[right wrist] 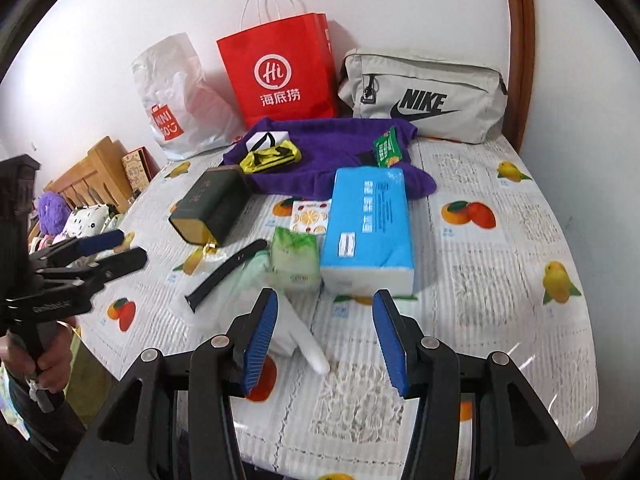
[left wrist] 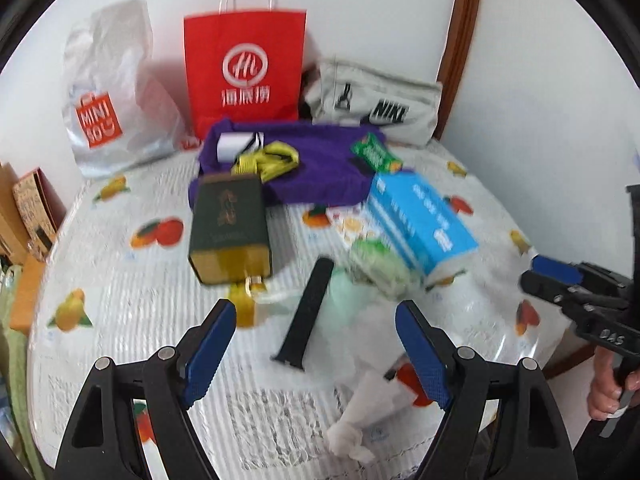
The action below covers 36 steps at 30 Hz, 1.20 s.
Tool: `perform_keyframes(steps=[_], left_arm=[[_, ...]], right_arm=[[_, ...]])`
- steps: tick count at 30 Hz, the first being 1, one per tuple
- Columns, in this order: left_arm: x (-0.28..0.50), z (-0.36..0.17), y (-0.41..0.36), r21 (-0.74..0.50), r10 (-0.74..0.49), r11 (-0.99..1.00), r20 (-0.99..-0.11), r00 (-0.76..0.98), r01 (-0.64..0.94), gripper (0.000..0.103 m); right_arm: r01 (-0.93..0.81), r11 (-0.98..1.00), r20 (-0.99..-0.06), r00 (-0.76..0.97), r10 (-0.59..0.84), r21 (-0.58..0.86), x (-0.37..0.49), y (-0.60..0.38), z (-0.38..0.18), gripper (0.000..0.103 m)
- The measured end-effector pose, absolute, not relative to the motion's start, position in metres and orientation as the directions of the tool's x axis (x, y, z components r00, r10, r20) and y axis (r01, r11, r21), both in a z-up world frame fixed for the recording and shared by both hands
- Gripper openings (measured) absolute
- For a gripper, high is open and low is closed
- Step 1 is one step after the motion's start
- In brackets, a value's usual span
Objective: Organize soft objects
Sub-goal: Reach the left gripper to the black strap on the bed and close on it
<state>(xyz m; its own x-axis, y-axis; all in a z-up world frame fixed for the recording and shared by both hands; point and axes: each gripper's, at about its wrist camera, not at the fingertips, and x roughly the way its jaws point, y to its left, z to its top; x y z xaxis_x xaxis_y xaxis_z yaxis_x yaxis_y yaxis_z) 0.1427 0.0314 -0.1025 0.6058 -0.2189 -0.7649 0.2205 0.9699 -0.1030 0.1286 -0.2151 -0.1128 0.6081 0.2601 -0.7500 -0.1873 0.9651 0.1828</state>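
A purple cloth (left wrist: 320, 160) (right wrist: 332, 156) lies at the back of the fruit-print table. In front of it sit a blue tissue pack (left wrist: 420, 220) (right wrist: 368, 224), a small green tissue pack (left wrist: 376, 264) (right wrist: 294, 256) and a crumpled white paper (left wrist: 368, 412) (right wrist: 296, 336). My left gripper (left wrist: 315, 306) (right wrist: 132, 246) hovers open above a black strap (left wrist: 308, 312) (right wrist: 224, 272), holding nothing. My right gripper (right wrist: 326, 296) (left wrist: 532, 274) is open over the white paper's far edge, short of the blue pack, nothing between its fingers.
A dark green box (left wrist: 228, 228) (right wrist: 212, 208), a yellow strap bundle (left wrist: 268, 160), a green packet (left wrist: 376, 154) and a white box (left wrist: 232, 146) crowd the middle. A grey Nike bag (right wrist: 424, 96), red paper bag (right wrist: 280, 72) and Miniso plastic bag (right wrist: 176, 100) line the wall.
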Motion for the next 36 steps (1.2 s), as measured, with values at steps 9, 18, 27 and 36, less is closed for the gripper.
perform_keyframes(steps=[9,18,27,36], left_arm=[[0.154,-0.147,0.022,-0.111,-0.237,0.963,-0.789,0.567,0.247,0.081],[0.185,-0.172,0.009,-0.070,-0.238,0.949,-0.797,0.555,0.306,0.065],[0.201,-0.193,0.007,-0.055,-0.243,0.935,-0.818,0.521,0.350,0.043],[0.205,-0.202,0.009,-0.089,-0.277,0.925,-0.824,0.494,0.370,0.042]], right_arm=[[-0.196,0.967,-0.767,0.592,0.247,0.160,0.120,-0.214,-0.137,0.049],[-0.202,0.967,-0.781,0.575,0.245,0.154,0.123,-0.216,-0.157,0.049],[-0.217,0.964,-0.791,0.557,0.252,0.154,0.130,-0.212,-0.169,0.049],[-0.218,0.963,-0.809,0.530,0.252,0.157,0.136,-0.206,-0.182,0.049]])
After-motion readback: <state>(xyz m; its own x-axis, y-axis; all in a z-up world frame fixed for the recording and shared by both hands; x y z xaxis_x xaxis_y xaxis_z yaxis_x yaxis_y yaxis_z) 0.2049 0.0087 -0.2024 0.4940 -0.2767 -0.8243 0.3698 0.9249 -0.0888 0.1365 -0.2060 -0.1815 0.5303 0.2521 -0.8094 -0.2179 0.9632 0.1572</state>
